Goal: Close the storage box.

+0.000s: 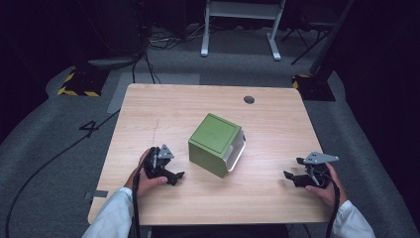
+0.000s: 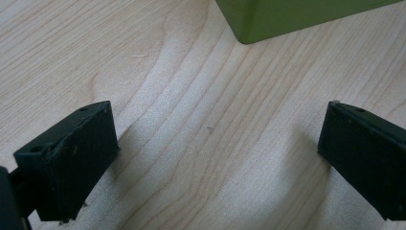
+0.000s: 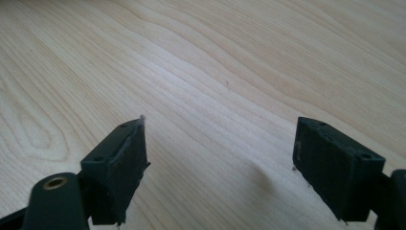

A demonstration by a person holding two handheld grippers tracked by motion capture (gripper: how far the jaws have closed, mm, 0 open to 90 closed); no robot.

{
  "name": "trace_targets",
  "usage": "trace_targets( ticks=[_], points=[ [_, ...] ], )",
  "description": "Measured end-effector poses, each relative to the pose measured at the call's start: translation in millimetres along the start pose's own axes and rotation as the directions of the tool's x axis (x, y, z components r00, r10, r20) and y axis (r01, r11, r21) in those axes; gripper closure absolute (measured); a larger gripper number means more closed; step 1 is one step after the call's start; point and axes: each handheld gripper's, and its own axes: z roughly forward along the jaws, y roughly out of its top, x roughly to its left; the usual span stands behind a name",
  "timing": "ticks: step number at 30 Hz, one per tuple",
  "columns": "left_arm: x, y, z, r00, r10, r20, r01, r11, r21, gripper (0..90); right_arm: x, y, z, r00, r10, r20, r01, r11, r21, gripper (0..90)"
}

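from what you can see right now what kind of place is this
Likely a lab or recording studio, not a home: a lone wooden table on grey carpet, black-and-yellow hazard-striped stand bases, loose cables across the floor, dark surroundings. A green box sits between two handheld grippers.

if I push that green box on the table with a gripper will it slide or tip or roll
The green box is blocky with flat faces, so it probably won't roll. It looks rigid and squat on the smooth wooden table, so a low push likely slides it; a high push might tip it.
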Motion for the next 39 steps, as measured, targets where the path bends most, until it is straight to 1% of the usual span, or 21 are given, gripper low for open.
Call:
trace_targets(
  ticks=[2,5,7,9,10,14,20,31,39],
  points=[
    [0.0,0.0,0.0,1.0,0.0,0.0,0.0,1.0,0.0,0.1,-2.0,-4.1,0.3,0.9998,0.022,-0.001,-0.022,1.0,-0.001,18.8],
    [0.0,0.0,0.0,1.0,0.0,0.0,0.0,1.0,0.0,0.2,-5.5,-10.8,3.3,0.9987,0.048,0.016,-0.048,0.999,0.017,18.8],
    [0.1,0.0,0.0,1.0,0.0,0.0,0.0,1.0,0.0,0.1,-7.2,-13.9,4.9,0.9983,0.056,0.016,-0.057,0.998,0.023,17.3],
    [0.0,0.0,0.0,1.0,0.0,0.0,0.0,1.0,0.0,0.2,-10.1,-17.6,6.5,0.9965,0.084,0.003,-0.084,0.996,-0.001,16.1],
    [0.1,0.0,0.0,1.0,0.001,0.0,-0.001,1.0,0.0,0.1,-10.2,-18.2,6.7,0.9962,0.087,0.004,-0.087,0.996,-0.008,16.0],
    [0.1,0.1,0.1,1.0,0.0,0.001,0.0,1.0,0.0,0.1,-9.3,-18.5,6.5,0.9958,0.091,0.012,-0.091,0.996,-0.007,15.5],
    [0.0,0.1,0.1,1.0,0.001,0.001,-0.001,1.0,0.0,0.1,-10.1,-18.4,6.9,0.9962,0.087,0.001,-0.087,0.996,-0.006,14.9],
    [0.1,0.1,0.1,1.0,0.001,0.001,-0.001,1.0,0.0,0.2,-10.9,-16.7,8.8,0.9972,0.075,-0.005,-0.075,0.997,-0.005,14.0],
    [0.2,0.1,0.2,1.0,0.0,0.004,0.0,1.0,0.0,0.1,-11.1,-16.5,9.1,0.9971,0.075,-0.009,-0.075,0.997,-0.006,13.9]
  ],
)
